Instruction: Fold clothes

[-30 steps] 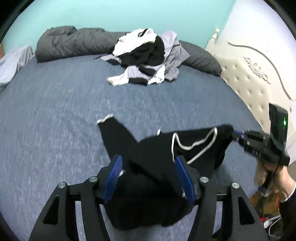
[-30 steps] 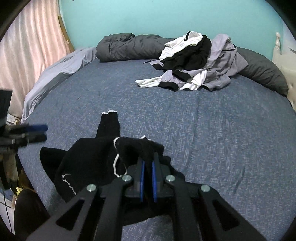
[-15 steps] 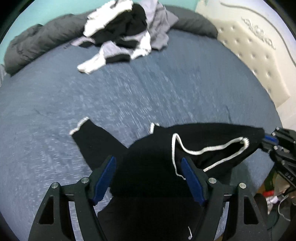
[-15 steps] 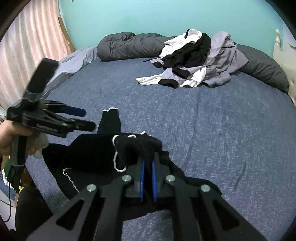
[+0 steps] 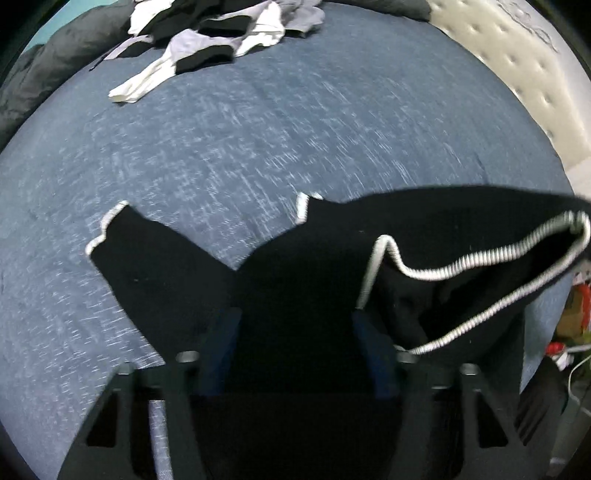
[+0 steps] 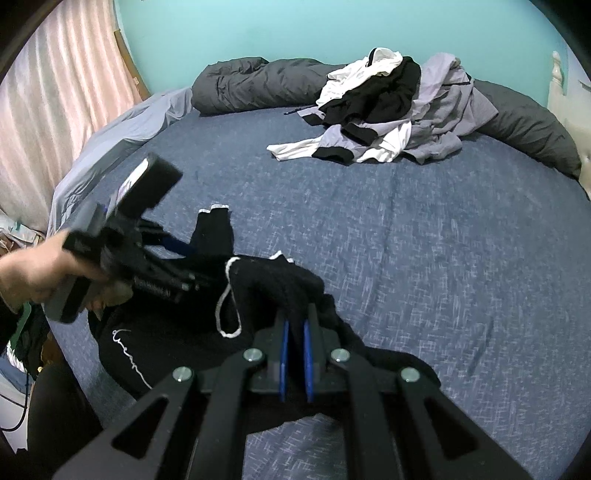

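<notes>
Right now your right gripper is pinched almost fully together on a fold of the black garment, holding that edge lifted clear of the bed. Its blue pads have black cloth wedged between them — the white-trimmed edge loops just to the left of the grip.

Your left gripper points steeply down over the middle of the same garment. Its jaws are closing, about half apart, with black fabric lying between the blue pads; whether they press on the cloth yet cannot be told, since that part of the view is dark and blurred. From the right wrist view you can see your left hand wrapped round the handle, the gripper low over the garment's left side.

The garment lies near the front edge of the bed, one white-cuffed sleeve stretched out flat towards the middle of the mattress.

Farther back — well apart from it — sits a pile of black, white and grey clothes, resting against a rolled dark grey duvet along the turquoise wall.
</notes>
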Demonstrator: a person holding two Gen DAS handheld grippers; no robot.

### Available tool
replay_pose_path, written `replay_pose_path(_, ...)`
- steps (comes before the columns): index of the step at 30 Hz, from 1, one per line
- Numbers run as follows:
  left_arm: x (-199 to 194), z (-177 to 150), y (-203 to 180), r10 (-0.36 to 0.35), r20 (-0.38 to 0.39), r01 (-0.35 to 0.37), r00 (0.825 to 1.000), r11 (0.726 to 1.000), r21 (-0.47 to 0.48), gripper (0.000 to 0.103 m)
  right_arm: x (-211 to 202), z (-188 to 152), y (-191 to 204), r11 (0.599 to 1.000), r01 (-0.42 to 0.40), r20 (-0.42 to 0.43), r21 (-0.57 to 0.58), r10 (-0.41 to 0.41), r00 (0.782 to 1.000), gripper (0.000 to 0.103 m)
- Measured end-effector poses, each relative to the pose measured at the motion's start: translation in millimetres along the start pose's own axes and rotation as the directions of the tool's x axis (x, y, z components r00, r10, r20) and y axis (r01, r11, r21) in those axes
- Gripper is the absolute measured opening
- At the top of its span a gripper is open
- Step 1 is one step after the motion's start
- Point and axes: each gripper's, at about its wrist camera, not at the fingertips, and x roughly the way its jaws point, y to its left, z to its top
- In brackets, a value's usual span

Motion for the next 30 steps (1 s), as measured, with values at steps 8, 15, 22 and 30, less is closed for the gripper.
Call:
replay_pose_path(8,-58.5,-16.5,-3.1,0.046,0.181,-0.057,0.982,0.997,0.058,0.015,-1.7,-3.7,-7.0,0.999,0.032,0.019,0.024,-0.033,0.999,0.007)
replay_pose_path(15,-164.7,-29.3,-11.1,0.098,0.392,-0.122,0.915,0.992,0.038,0.012,-45.5,17.6,7.7,0.998,0.067,0.128,0.012,-0.068,0.989,0.007)
replay_pose_path(22,-297.6,-37.5,-19.1,0.152,0.586,-0.163,0.796,0.986,-0.033,0.009,-138.5,68.2,32.8,0.993,0.113,0.314,-0.026,-0.099,0.944,0.006)
replay_pose_path(30,-443.9,-44.6,-41.9,0.197,0.732,-0.205,0.652,0.976,-0.08,0.005,-256.7,127.3,60.1,0.986,0.156,0.483,-0.05,-0.113,0.868,0.006)
